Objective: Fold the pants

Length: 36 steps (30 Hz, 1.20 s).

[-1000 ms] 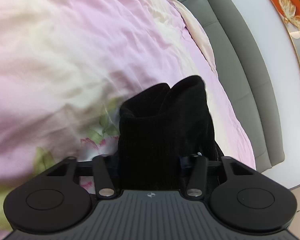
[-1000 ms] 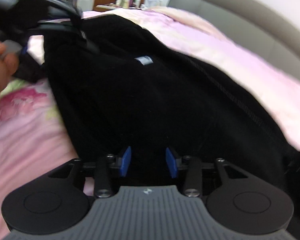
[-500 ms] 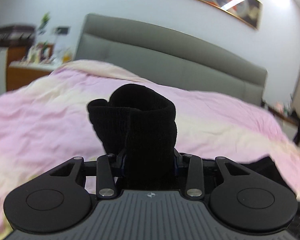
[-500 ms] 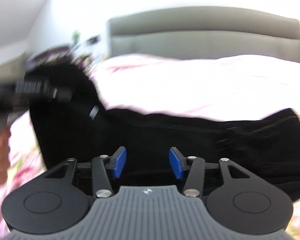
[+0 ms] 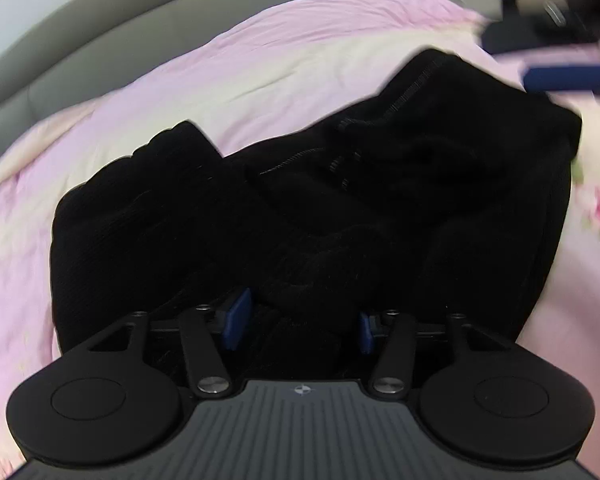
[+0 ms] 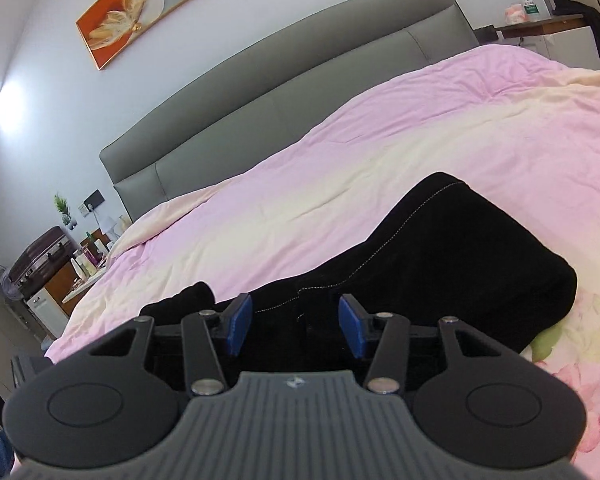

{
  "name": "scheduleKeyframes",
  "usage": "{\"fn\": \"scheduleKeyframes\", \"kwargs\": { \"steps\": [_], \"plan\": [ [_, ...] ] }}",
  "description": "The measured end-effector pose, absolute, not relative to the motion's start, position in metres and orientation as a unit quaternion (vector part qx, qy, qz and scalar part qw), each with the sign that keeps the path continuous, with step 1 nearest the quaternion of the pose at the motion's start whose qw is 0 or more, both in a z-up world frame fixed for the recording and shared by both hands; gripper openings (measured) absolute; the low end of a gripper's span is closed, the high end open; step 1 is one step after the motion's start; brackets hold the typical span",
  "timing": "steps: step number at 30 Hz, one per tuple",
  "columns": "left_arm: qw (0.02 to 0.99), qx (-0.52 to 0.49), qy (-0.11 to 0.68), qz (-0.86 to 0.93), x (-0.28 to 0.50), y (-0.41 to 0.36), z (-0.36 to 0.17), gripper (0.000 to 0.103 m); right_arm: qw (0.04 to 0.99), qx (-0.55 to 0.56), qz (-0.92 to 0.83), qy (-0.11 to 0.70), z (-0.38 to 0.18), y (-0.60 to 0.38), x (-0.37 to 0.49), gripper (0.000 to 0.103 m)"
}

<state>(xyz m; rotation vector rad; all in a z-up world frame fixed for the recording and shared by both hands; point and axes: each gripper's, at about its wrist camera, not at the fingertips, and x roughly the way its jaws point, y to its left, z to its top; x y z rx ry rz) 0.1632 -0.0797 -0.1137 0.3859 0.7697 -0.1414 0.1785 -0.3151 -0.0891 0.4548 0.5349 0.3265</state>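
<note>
While left gripper (image 5: pixel 300 322) was opening, blue pads (image 5: pixel 236 324) stood apart with black fabric bunched loosely between them, no clear squeeze on it. Soft, matte, finely ribbed knit right at the fingertips. Beyond that, pants (image 5: pixel 320 208) lay as a thick, lumpy black stack on the bed, folded over, rounded at the edges, with pale dashed stitch lines across the upper layers. One cuff-like lobe stuck up at the stack's upper left.

Right gripper (image 6: pixel 294 322) held apart too, flat blue rubbery pads (image 6: pixel 238 322) clear of the cloth, nothing pinched. Same pants (image 6: pixel 440 264) seen just past its tips: smooth dark slab, blunt corner toward the right, single dotted seam along the top.

Underneath, quilt (image 6: pixel 340 184) in pink fading to cream, lightly creased, floral print at the near edge. Behind, grey padded headboard (image 6: pixel 280 92), curved top, panel seams. Above it, long orange-and-gold framed picture (image 6: pixel 140 12) on a pale wall. Cluttered nightstand (image 6: pixel 80 264) at far left, details too small to tell. Blurred dark-and-blue shape at upper right of left wrist view, not identifiable.
</note>
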Motion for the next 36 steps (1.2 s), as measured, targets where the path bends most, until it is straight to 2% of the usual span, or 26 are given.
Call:
{"fn": "scheduleKeyframes", "kwargs": {
  "steps": [2,3,4,7,10,12,16,18,24,25,26,27,29,30,32,36],
  "plan": [
    [0.902,0.225,0.363,-0.059,0.155,-0.089,-0.113,0.067,0.928,0.207,0.161,0.265,-0.091,-0.306,0.182,0.046],
    [0.904,0.219,0.362,-0.063,0.150,-0.087,-0.107,0.076,0.929,0.201,0.161,0.266,-0.093,-0.305,0.183,0.046],
    [0.909,0.197,0.361,-0.071,0.144,-0.080,-0.101,0.079,0.929,0.196,0.162,0.268,-0.095,-0.303,0.187,0.046],
    [0.925,0.078,0.358,-0.098,0.124,-0.039,-0.079,0.087,0.926,0.196,0.168,0.274,-0.099,-0.297,0.192,0.046],
    [0.933,-0.072,0.343,-0.080,0.104,0.026,-0.068,0.090,0.919,0.184,0.199,0.286,-0.101,-0.285,0.195,0.053],
    [0.925,-0.169,0.338,-0.048,0.095,0.072,-0.070,0.095,0.911,0.171,0.226,0.299,-0.103,-0.271,0.196,0.059],
    [0.883,-0.296,0.363,-0.017,0.095,0.141,-0.091,0.095,0.900,0.128,0.264,0.323,-0.103,-0.234,0.205,0.060],
    [0.868,-0.325,0.375,-0.018,0.095,0.155,-0.103,0.095,0.892,0.102,0.277,0.343,-0.107,-0.215,0.216,0.066],
    [0.840,-0.369,0.397,-0.025,0.096,0.154,-0.132,0.095,0.863,0.081,0.275,0.416,-0.143,-0.189,0.255,0.066],
    [0.841,-0.371,0.393,-0.027,0.099,0.150,-0.133,0.095,0.860,0.085,0.274,0.422,-0.147,-0.190,0.258,0.062],
    [0.840,-0.373,0.393,-0.027,0.099,0.150,-0.133,0.095,0.853,0.096,0.287,0.426,-0.147,-0.191,0.258,0.045],
    [0.840,-0.374,0.393,-0.024,0.098,0.150,-0.132,0.095,0.854,0.098,0.290,0.421,-0.142,-0.193,0.255,0.039],
    [0.839,-0.380,0.389,-0.021,0.098,0.153,-0.130,0.095,0.858,0.097,0.314,0.395,-0.128,-0.198,0.245,0.017],
    [0.839,-0.383,0.386,-0.020,0.099,0.154,-0.130,0.095,0.848,0.119,0.335,0.393,-0.123,-0.204,0.243,0.011],
    [0.835,-0.393,0.383,-0.025,0.100,0.154,-0.130,0.095,0.823,0.158,0.368,0.403,-0.118,-0.214,0.242,0.009],
    [0.840,-0.376,0.390,-0.024,0.104,0.146,-0.132,0.095,0.798,0.164,0.381,0.438,-0.125,-0.216,0.246,0.012]
  ]
}}
